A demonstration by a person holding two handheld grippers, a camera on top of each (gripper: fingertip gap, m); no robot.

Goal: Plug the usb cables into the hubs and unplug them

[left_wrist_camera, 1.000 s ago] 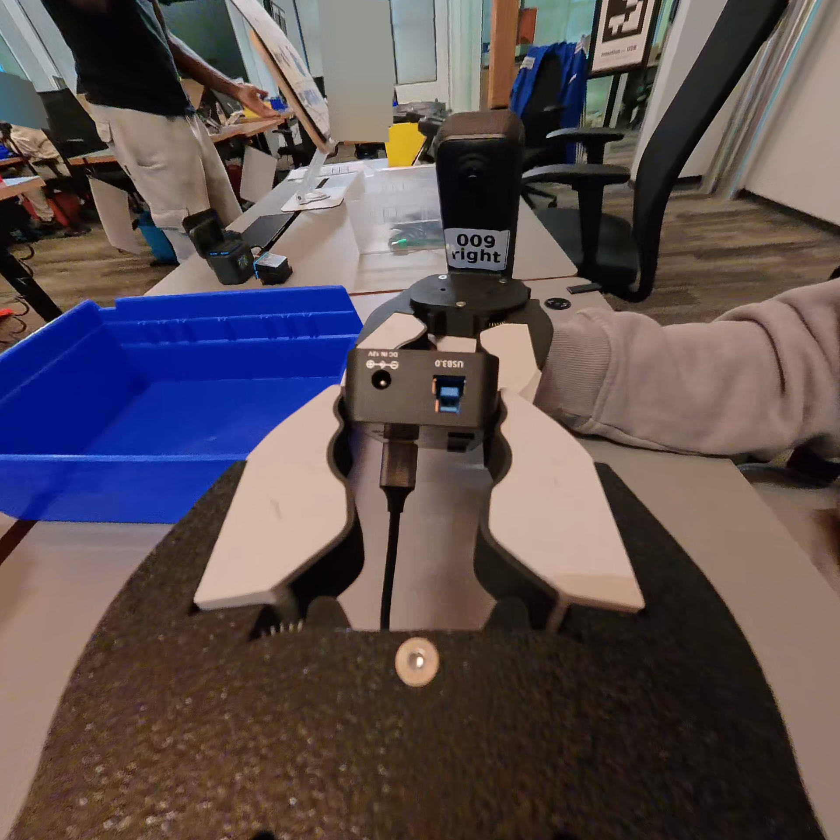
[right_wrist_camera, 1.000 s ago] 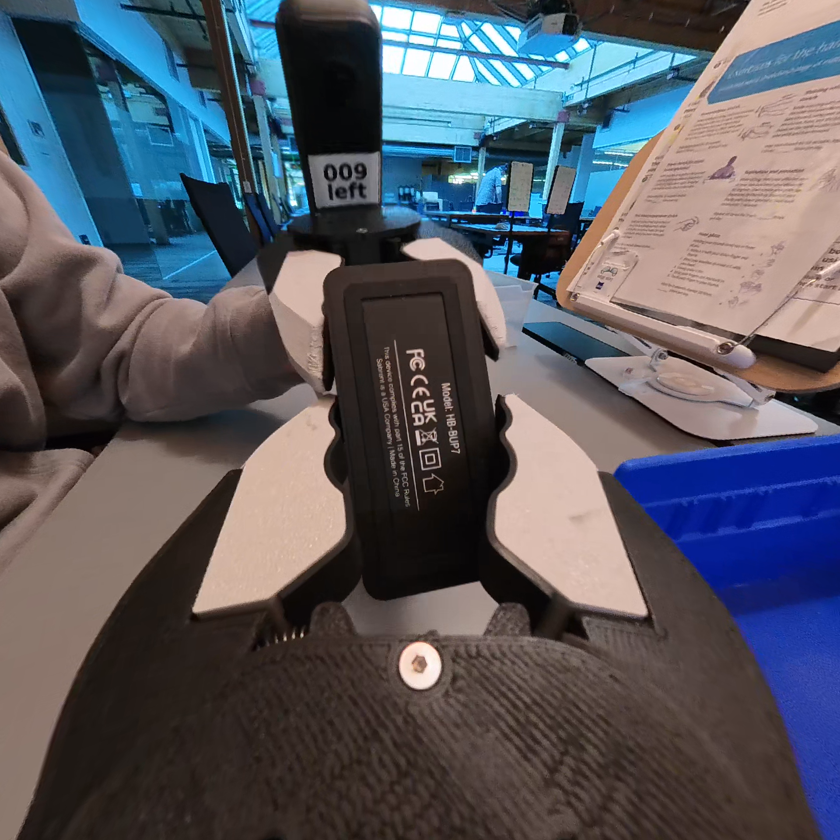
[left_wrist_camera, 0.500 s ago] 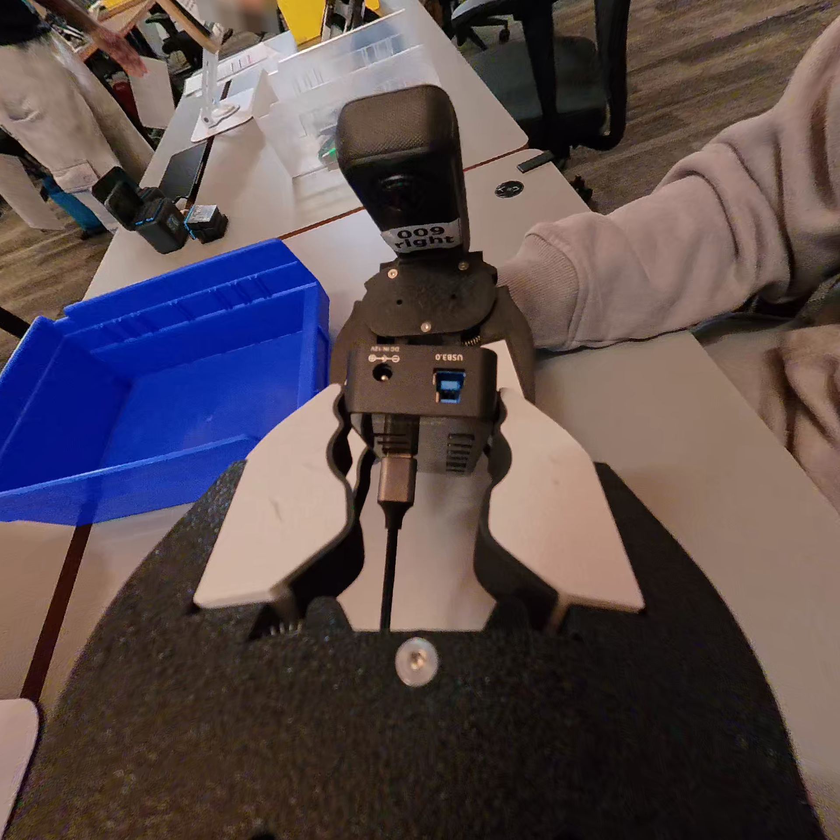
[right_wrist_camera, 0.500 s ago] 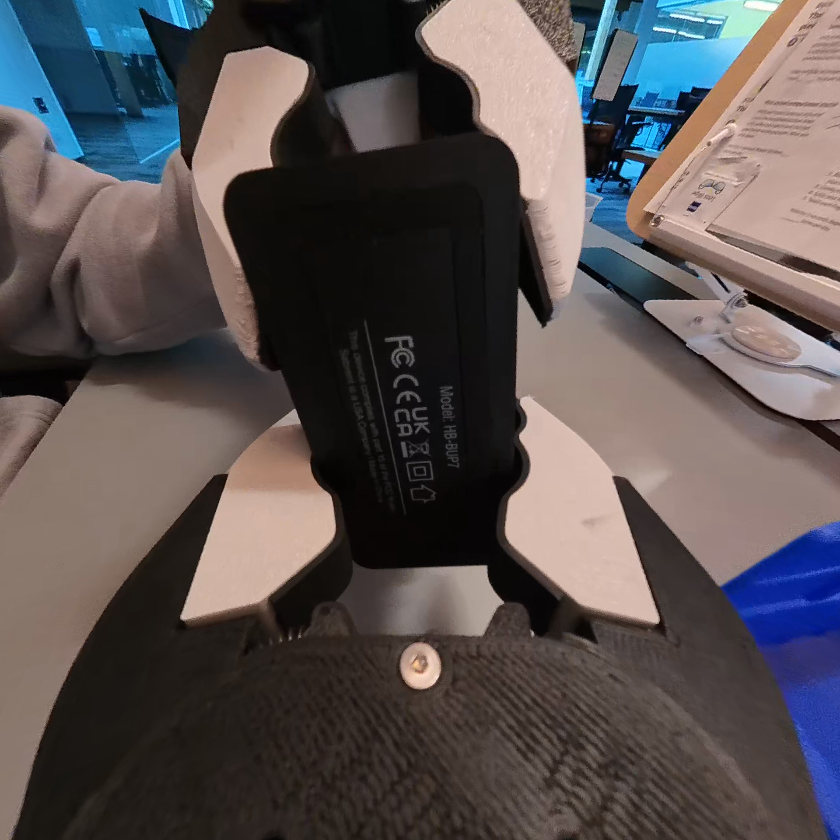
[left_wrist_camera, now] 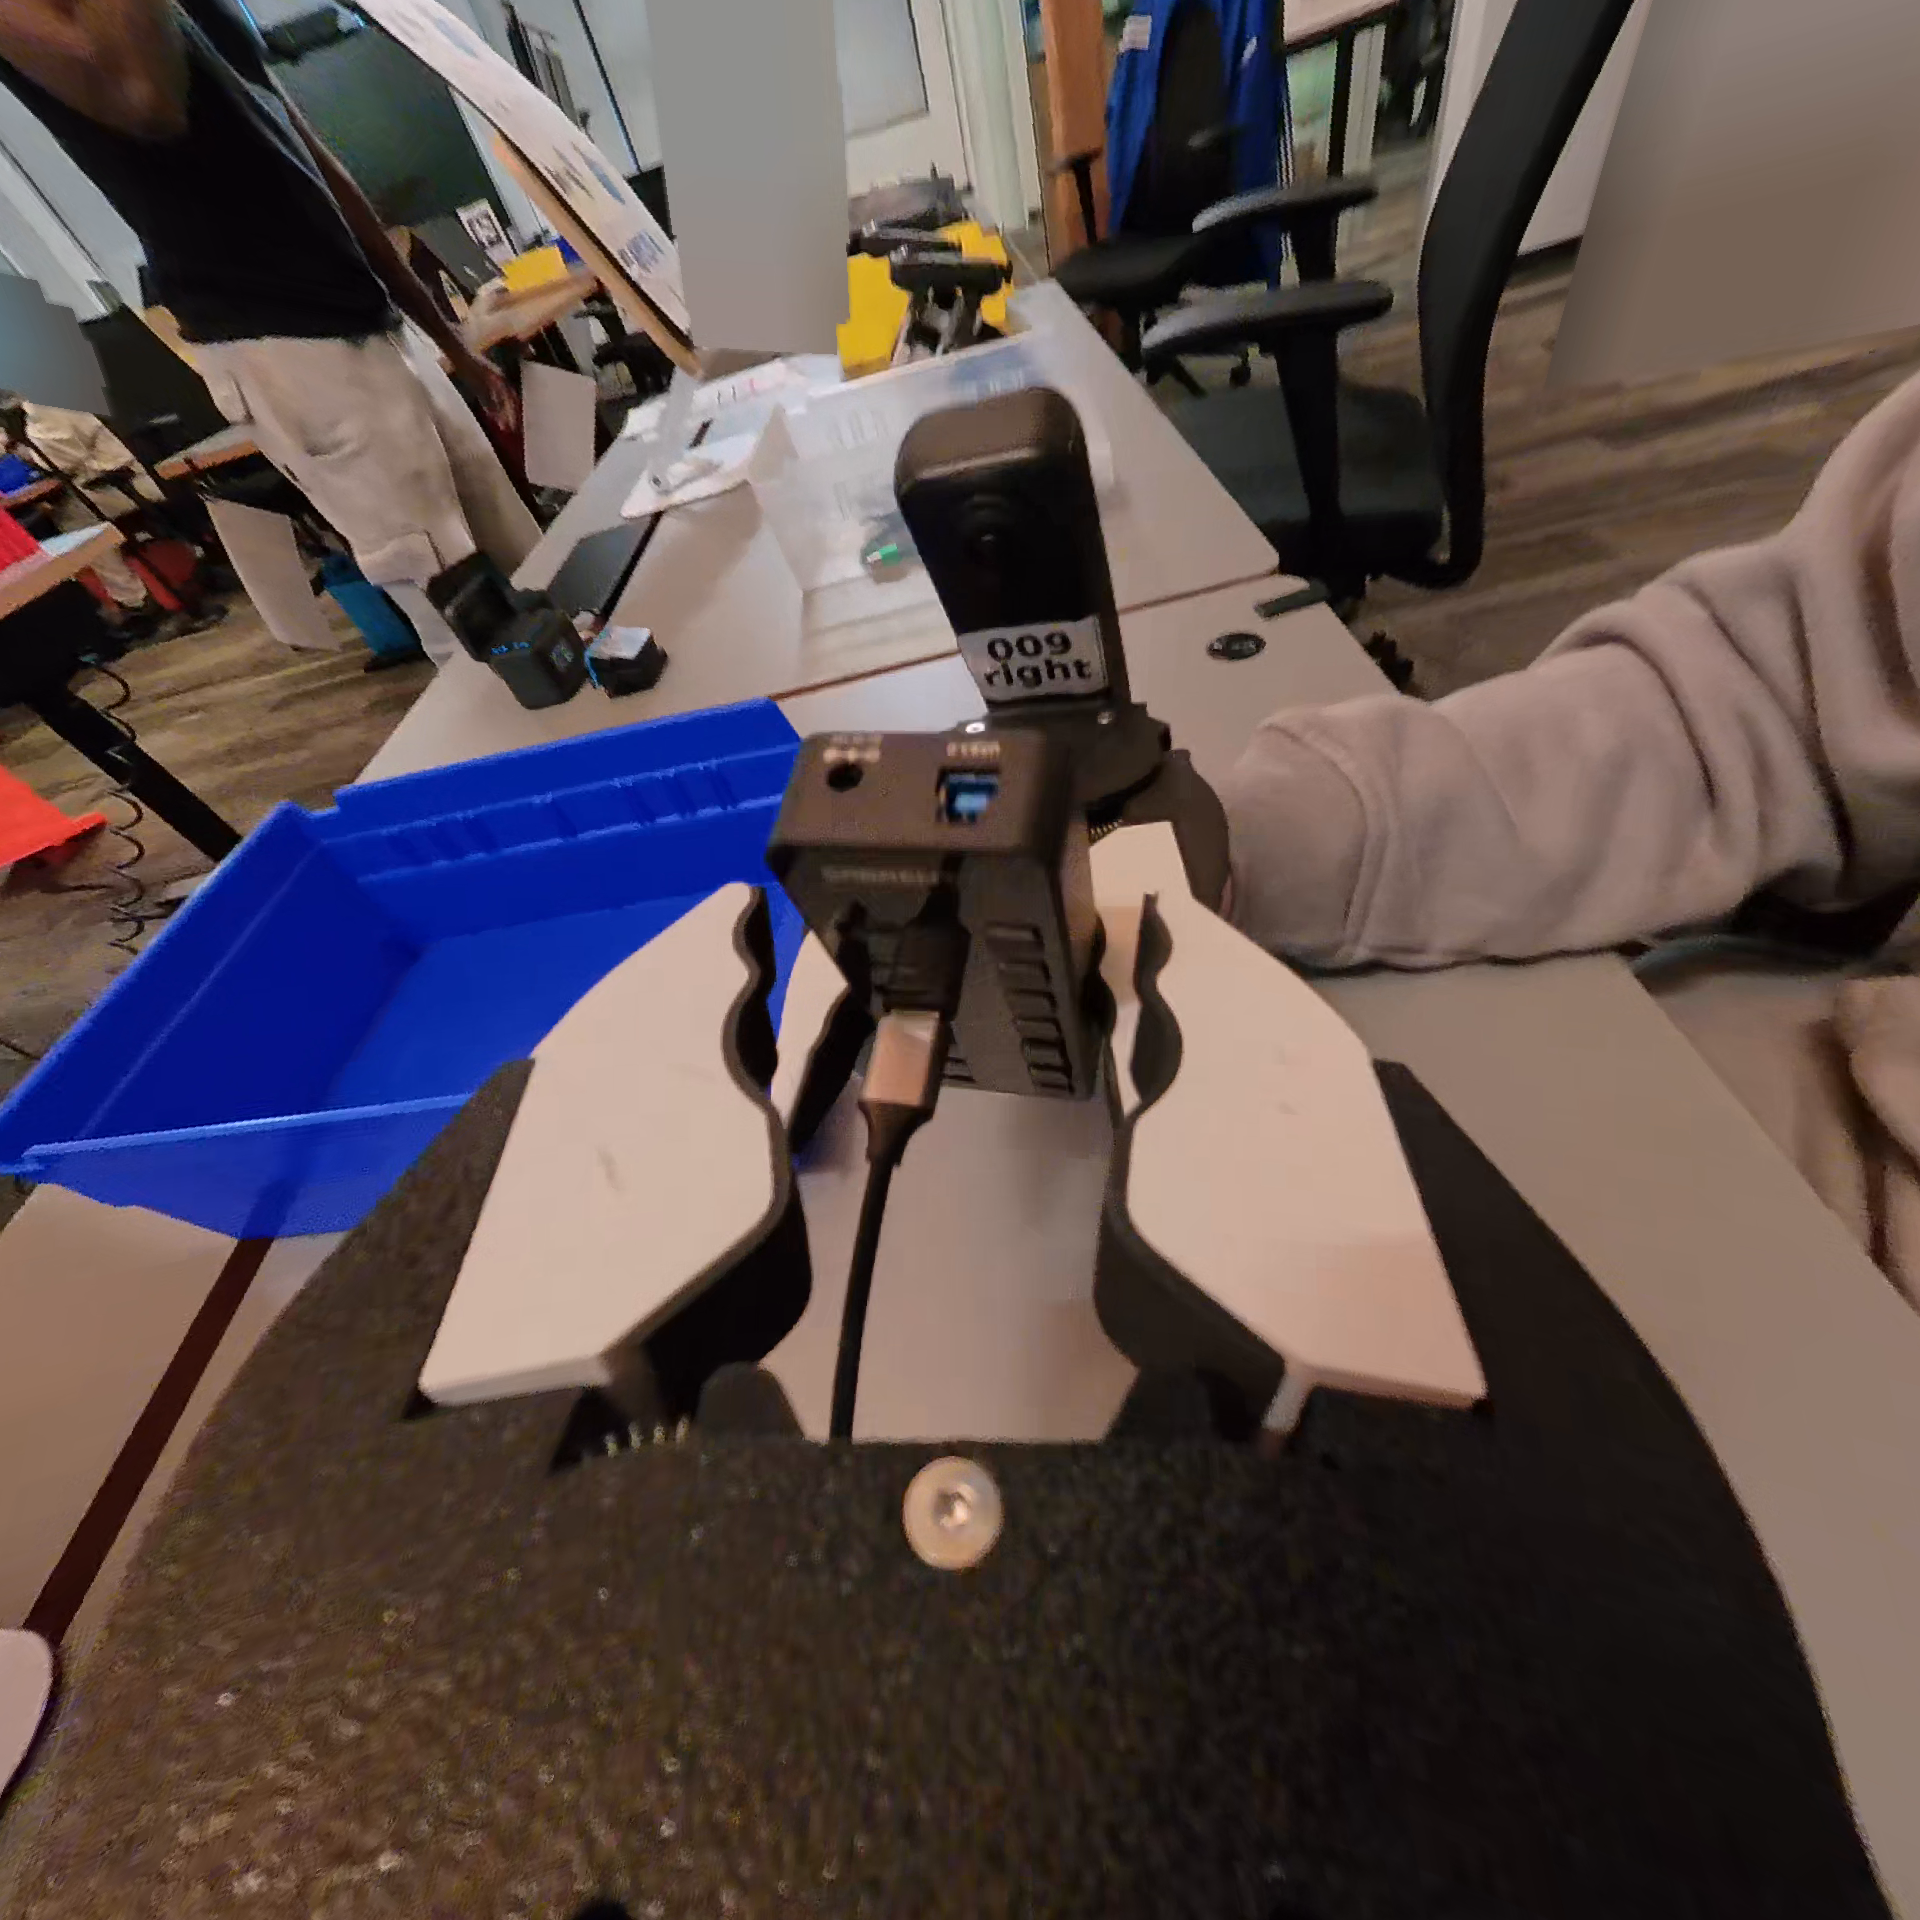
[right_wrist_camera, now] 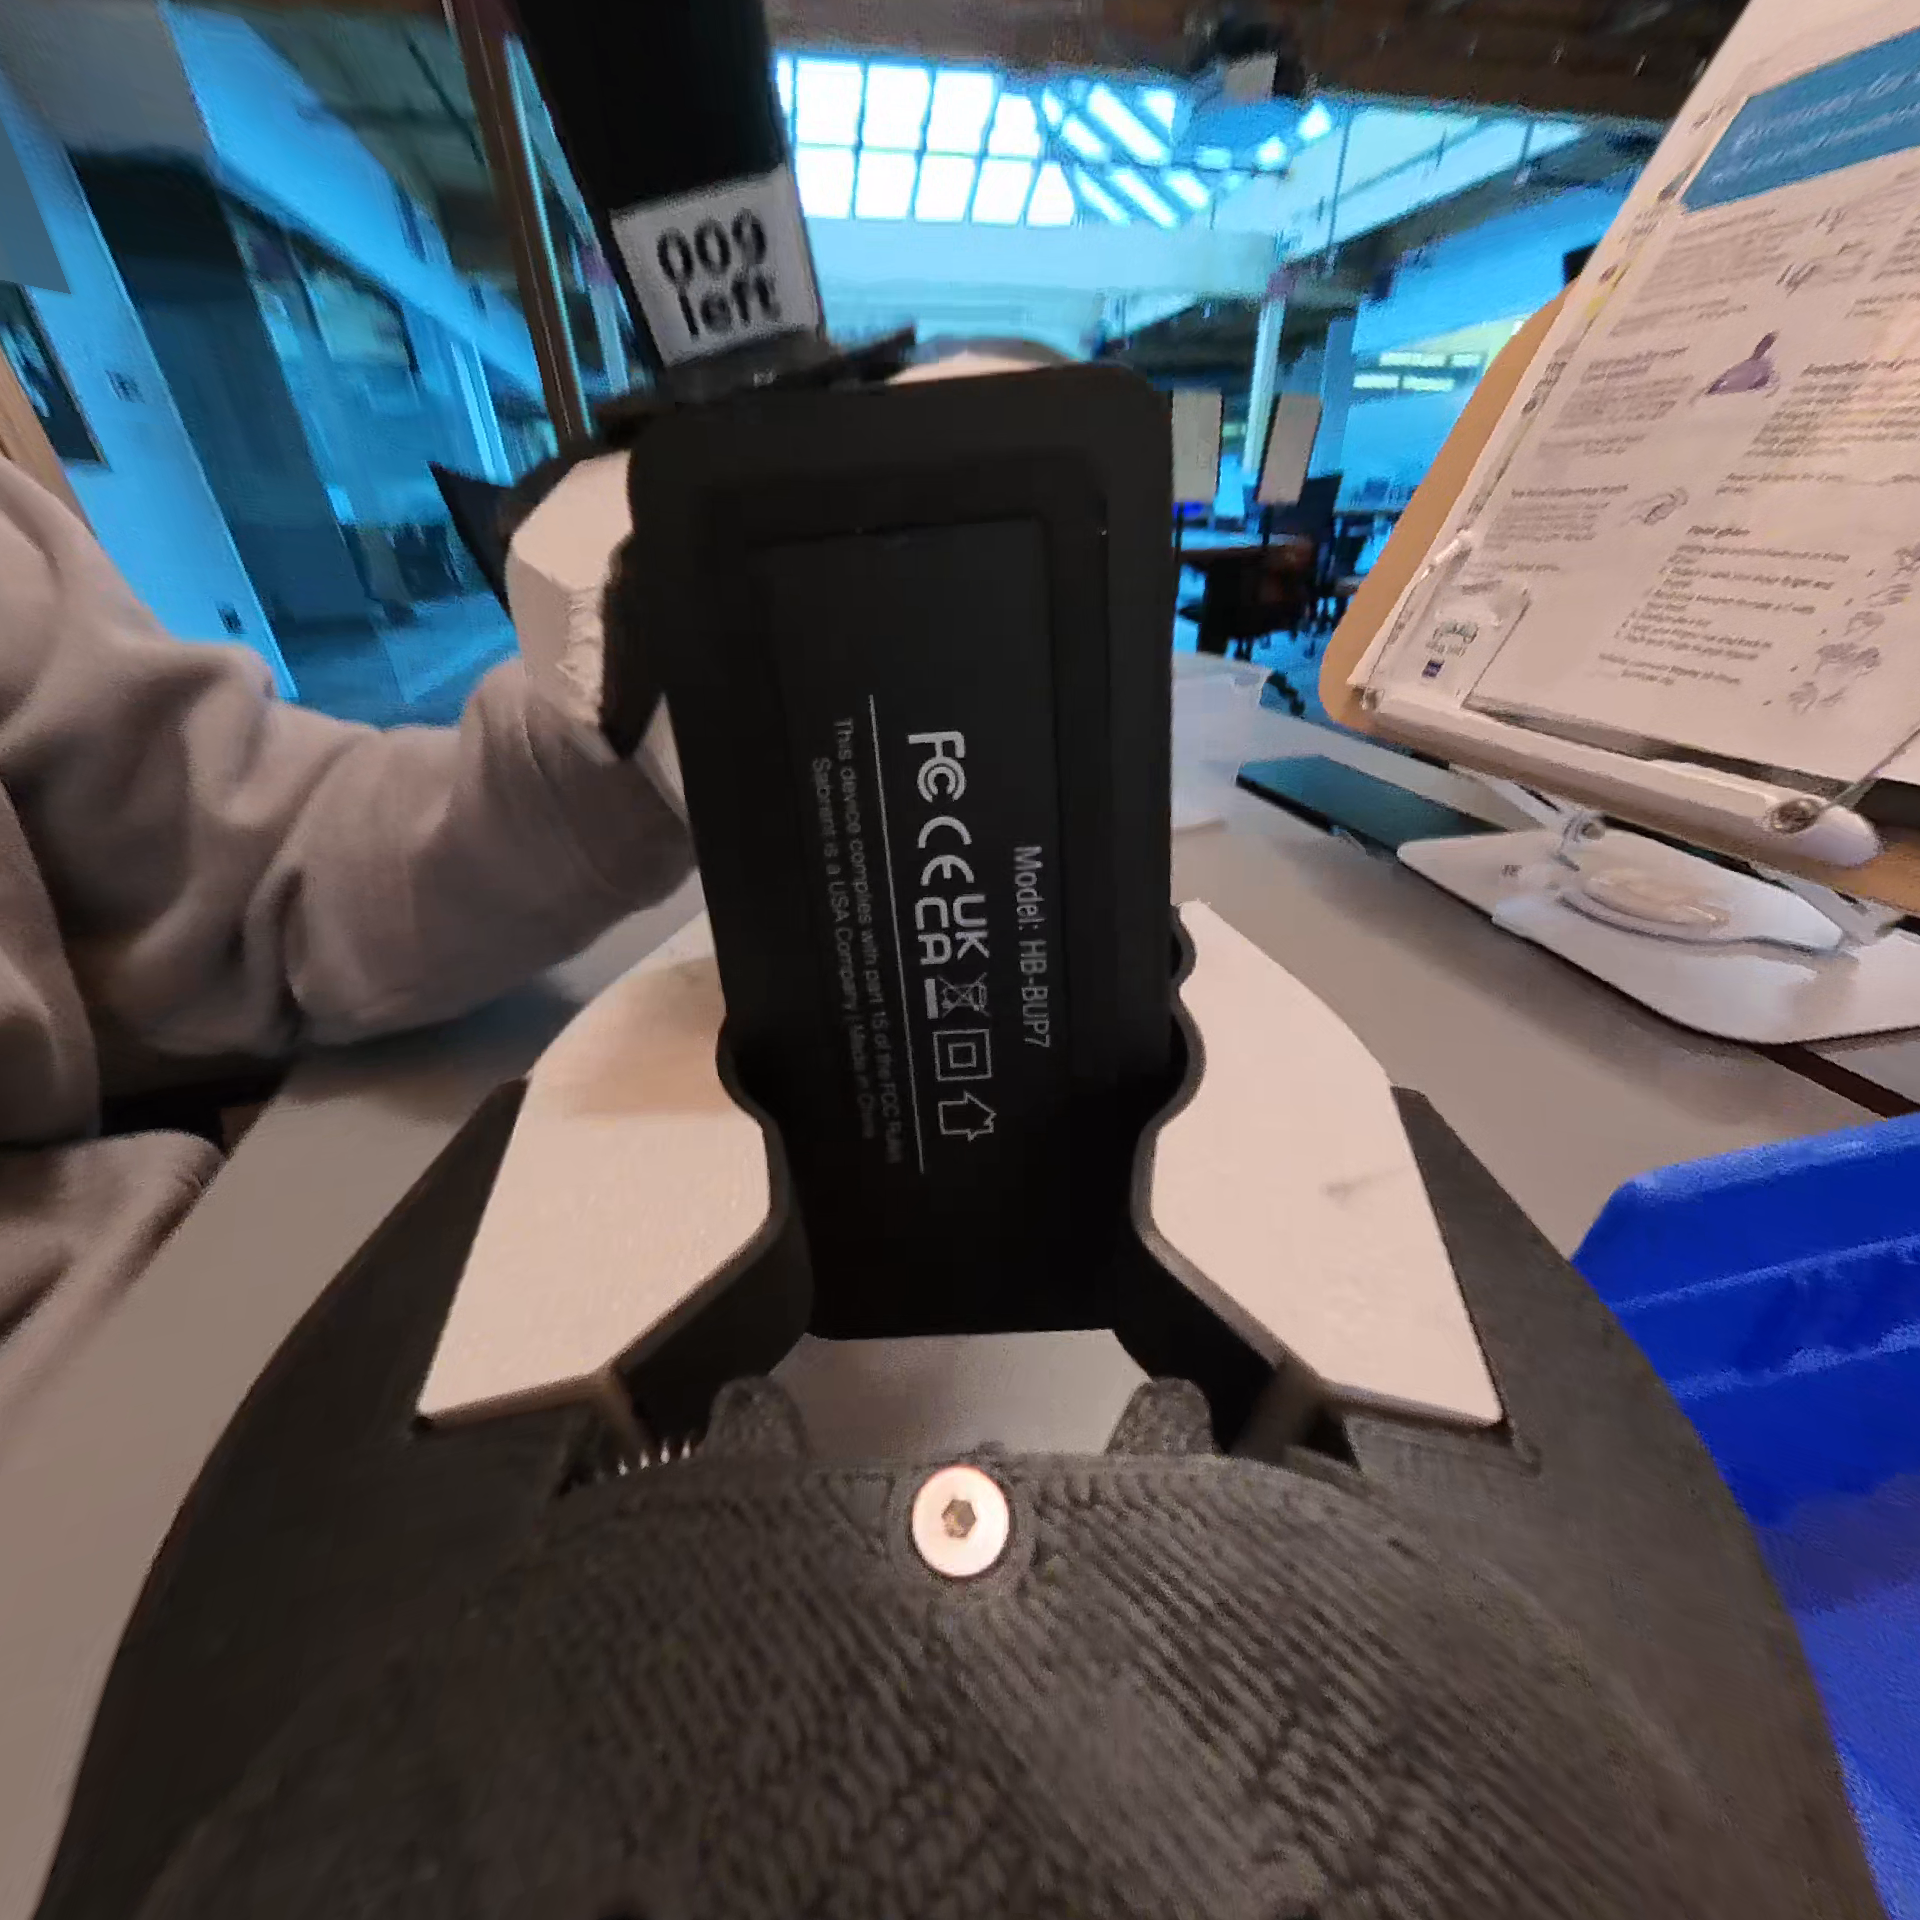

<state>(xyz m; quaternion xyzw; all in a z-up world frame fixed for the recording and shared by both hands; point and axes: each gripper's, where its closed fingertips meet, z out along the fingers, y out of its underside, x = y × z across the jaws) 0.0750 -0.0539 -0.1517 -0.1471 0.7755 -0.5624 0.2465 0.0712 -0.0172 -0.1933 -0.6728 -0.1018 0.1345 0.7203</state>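
Note:
A black USB hub (left_wrist_camera: 935, 831) is held in the air between both grippers, above the grey table (left_wrist_camera: 1507, 1091). My left gripper (left_wrist_camera: 945, 925) is shut on its end with the blue port; the hub sits tilted between the fingers, with a small gap on the left. A USB plug with a grey shell (left_wrist_camera: 899, 1070) is in the hub's port face, and its black cable (left_wrist_camera: 852, 1299) runs back toward me. My right gripper (right_wrist_camera: 951, 935) is shut on the hub's other end (right_wrist_camera: 935, 831), label side up. The left gripper's finger (right_wrist_camera: 561, 592) shows past the hub.
A blue bin (left_wrist_camera: 312, 987) stands left of the hub and also shows in the right wrist view (right_wrist_camera: 1766, 1299). A document stand (right_wrist_camera: 1662, 520) is at the back. Small black devices (left_wrist_camera: 530, 644), a clear box (left_wrist_camera: 883, 499), an office chair (left_wrist_camera: 1403, 416) and a standing person (left_wrist_camera: 291, 312) lie beyond.
Both grippers tipped down with the hub, then came back up. The hub now sits tilted in the left gripper, with its port end higher. Both grips held.

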